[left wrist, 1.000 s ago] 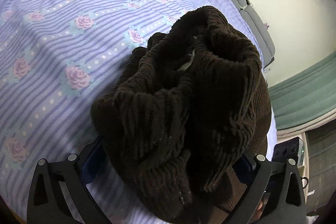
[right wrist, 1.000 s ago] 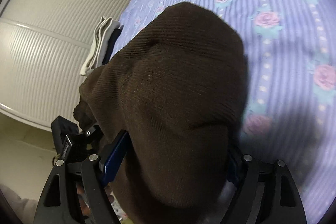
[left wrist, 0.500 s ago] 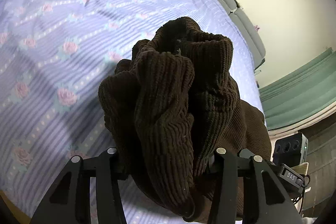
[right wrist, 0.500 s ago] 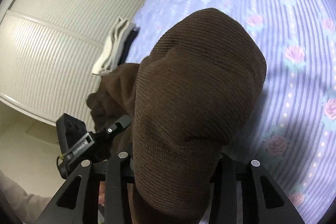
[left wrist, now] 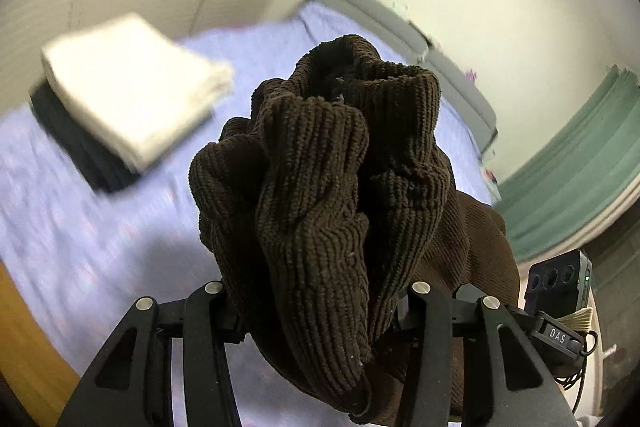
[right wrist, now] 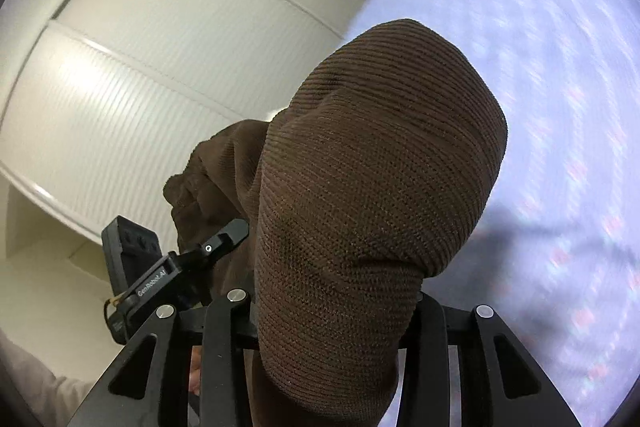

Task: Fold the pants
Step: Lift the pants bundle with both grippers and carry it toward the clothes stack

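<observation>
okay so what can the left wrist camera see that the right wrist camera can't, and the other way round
Only the left wrist view shows the folded cream cloth stacked on a dark garment, the grey headboard and the green curtain. Only the right wrist view shows the ribbed white wardrobe doors. Both show the brown corduroy pants bunched in a shut tool, left tool and right tool, above the lilac bedsheet.

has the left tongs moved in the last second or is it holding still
Yes. The left tongs, shut on the pants, tilted up: the folded stack slid from the top edge toward mid-view, and the wall now fills the top.
</observation>
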Demonstrator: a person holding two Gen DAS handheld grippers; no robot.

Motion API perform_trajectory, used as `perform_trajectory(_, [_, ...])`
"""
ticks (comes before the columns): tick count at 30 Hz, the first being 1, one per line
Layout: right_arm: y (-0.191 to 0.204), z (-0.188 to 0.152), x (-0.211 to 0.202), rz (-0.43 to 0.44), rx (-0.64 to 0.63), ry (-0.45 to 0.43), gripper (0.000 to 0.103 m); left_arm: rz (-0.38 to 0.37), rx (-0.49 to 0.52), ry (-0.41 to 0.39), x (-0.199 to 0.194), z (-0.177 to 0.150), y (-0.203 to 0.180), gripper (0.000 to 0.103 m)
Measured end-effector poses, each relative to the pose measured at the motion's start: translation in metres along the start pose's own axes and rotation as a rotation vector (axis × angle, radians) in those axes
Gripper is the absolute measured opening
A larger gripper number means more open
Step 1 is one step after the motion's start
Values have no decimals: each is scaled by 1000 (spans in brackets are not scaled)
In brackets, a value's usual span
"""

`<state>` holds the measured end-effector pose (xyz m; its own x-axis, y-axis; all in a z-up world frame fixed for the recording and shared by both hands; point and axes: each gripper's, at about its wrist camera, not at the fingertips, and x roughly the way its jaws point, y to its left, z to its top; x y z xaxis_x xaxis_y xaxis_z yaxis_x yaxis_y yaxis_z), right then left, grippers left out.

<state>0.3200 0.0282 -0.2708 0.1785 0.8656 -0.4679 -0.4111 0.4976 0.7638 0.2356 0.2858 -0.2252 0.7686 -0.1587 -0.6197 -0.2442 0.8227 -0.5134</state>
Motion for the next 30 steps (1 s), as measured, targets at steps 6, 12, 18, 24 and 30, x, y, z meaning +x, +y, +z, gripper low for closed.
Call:
perform_trajectory(6, [72,53,77,74,-59,-16,39,34,24,-70,-27,105,65,48])
perform_trajectory(12, [126,98,187,98,-52,-38,39,43,60,-69,-23,216,158,48])
perform_trajectory(18, [151,132,291,94,-23,-52,39,30,88,-39,16,294,248,49])
perform_trajectory(24, [123,139,373,57,36,-32,39,33,53,25,79,303,309,49])
perform_trajectory(30, [76,122,419,-36,114,33,40,47,2,123,135,272,352,51])
